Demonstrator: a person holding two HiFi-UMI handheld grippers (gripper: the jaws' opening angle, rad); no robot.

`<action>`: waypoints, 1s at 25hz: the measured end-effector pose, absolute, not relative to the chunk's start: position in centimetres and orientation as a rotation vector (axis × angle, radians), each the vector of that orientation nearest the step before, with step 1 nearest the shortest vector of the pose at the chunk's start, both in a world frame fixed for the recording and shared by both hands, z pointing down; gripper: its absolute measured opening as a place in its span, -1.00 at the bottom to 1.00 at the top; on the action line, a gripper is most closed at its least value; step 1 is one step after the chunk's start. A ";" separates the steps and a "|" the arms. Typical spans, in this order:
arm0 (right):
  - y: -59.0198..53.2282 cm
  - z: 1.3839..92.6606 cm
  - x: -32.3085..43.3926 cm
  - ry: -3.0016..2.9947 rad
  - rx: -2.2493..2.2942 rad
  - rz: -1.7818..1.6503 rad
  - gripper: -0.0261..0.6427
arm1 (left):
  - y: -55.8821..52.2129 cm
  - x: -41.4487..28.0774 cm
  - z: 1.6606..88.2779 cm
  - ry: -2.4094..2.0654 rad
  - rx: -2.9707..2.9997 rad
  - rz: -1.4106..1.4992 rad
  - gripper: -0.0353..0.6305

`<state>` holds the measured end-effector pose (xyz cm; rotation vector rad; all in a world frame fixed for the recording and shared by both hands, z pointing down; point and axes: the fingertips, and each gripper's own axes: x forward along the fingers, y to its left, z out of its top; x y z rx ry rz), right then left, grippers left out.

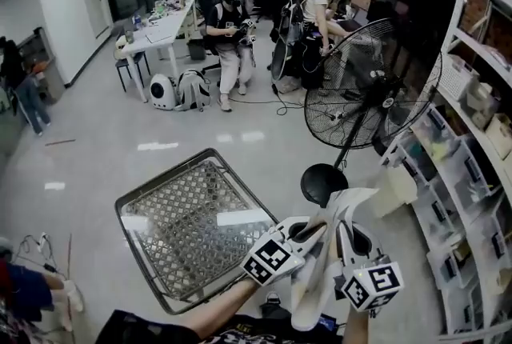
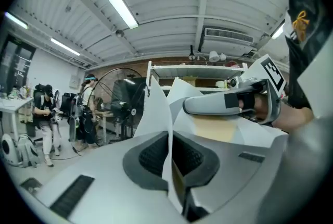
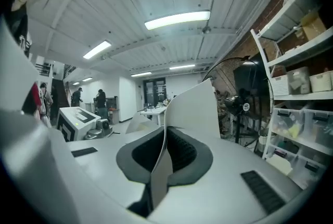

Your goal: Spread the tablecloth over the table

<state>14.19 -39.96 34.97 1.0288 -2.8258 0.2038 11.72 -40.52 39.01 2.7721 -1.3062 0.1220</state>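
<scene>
The white tablecloth (image 1: 346, 205) hangs bunched in the air at the lower right of the head view, held between both grippers to the right of the table. The table (image 1: 148, 210) is a small square one with a bare metal mesh top. My left gripper (image 1: 312, 230) is shut on a fold of the cloth (image 2: 155, 111), which stands up between its dark pads (image 2: 148, 158). My right gripper (image 1: 346, 237) is close beside it, also shut on a cloth edge (image 3: 193, 108) between its pads (image 3: 182, 152). Both point roughly level.
A large standing fan (image 1: 372, 90) with its round black base (image 1: 323, 183) is just beyond the grippers. White shelving with boxes (image 1: 472, 166) runs along the right. People sit and stand at desks (image 1: 228, 34) at the back. Open floor (image 1: 120, 150) lies left of the table.
</scene>
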 end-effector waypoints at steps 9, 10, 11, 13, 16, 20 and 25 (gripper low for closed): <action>-47.1 34.3 7.7 -3.005 0.622 0.149 -0.87 | -49.0 0.1 34.5 -1.891 2.516 0.030 -0.83; -47.3 34.8 6.7 -3.016 0.572 0.156 -0.87 | -49.1 -1.4 34.2 -1.958 2.481 0.028 -0.83; -47.6 35.4 5.7 -3.020 0.530 0.168 -0.87 | -49.0 -3.1 34.1 -2.024 2.441 0.034 -0.83; -48.1 36.8 4.1 -3.011 0.474 0.194 -0.87 | -48.7 -6.2 34.3 -2.138 2.351 0.061 -0.82; -48.5 38.5 2.3 -2.993 0.401 0.231 -0.87 | -47.4 -10.8 35.3 -2.273 2.186 0.112 -0.82; -47.9 39.4 -0.3 -3.011 0.269 0.359 -0.87 | -43.9 -16.9 37.5 -2.390 1.933 0.102 -0.82; -47.0 39.5 -2.8 -3.017 0.193 0.408 -0.87 | -41.0 -21.3 38.9 -2.449 1.784 0.103 -0.79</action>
